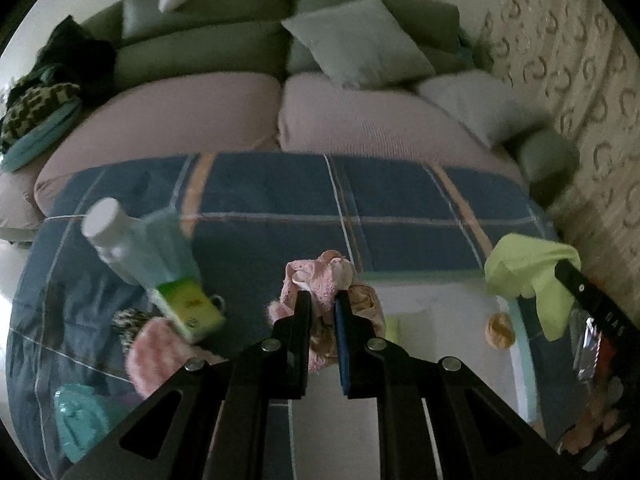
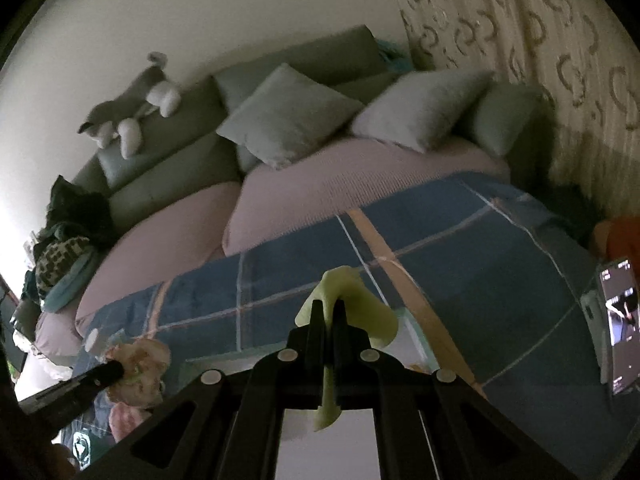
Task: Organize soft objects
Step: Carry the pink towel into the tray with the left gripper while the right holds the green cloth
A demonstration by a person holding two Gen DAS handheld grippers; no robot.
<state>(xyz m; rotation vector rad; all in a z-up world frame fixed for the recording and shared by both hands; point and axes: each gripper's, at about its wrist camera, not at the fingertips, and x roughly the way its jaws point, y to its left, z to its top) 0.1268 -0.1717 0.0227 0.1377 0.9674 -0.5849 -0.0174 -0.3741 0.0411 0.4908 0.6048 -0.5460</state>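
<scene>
In the left wrist view my left gripper (image 1: 323,298) is shut on a pink plush cloth (image 1: 320,276), held over a blue plaid blanket (image 1: 280,200). At the right of that view the right gripper (image 1: 568,276) carries a yellow-green cloth (image 1: 524,268). In the right wrist view my right gripper (image 2: 329,306) is shut on that yellow-green cloth (image 2: 352,304), which hangs down between the fingers. The left gripper (image 2: 108,372) shows at the lower left there, with the pink plush cloth (image 2: 144,372) at its tip.
A white-capped bottle with a green label (image 1: 148,264), a fuzzy pink item (image 1: 156,352) and a teal item (image 1: 80,420) lie on the blanket. A white bin (image 1: 424,308) sits below the grippers. Behind are sofa pillows (image 2: 288,120), a husky plush (image 2: 128,116) and a phone (image 2: 618,320).
</scene>
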